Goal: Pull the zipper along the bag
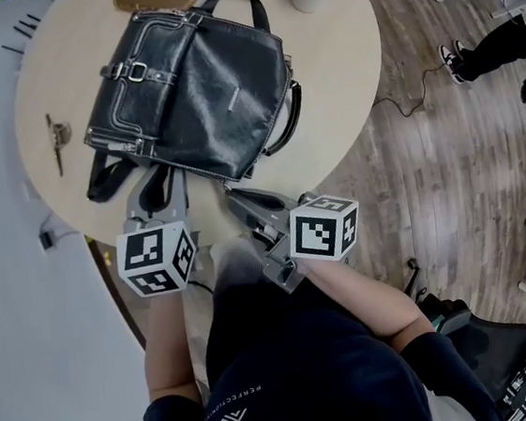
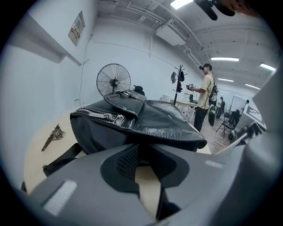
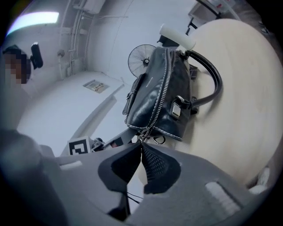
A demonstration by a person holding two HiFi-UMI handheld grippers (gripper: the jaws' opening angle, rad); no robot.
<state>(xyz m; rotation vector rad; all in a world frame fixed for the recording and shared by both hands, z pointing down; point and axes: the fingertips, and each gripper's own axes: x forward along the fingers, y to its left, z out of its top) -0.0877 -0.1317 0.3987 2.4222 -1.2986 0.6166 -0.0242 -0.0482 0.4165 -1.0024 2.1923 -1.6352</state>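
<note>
My right gripper is pressed shut on the zipper pull at the near end of the black leather bag. From there the zipper runs away along the bag's edge. My left gripper is partly spread, its pads pinching the bag's near edge. The bag lies flat on the round table, just ahead of both grippers.
</note>
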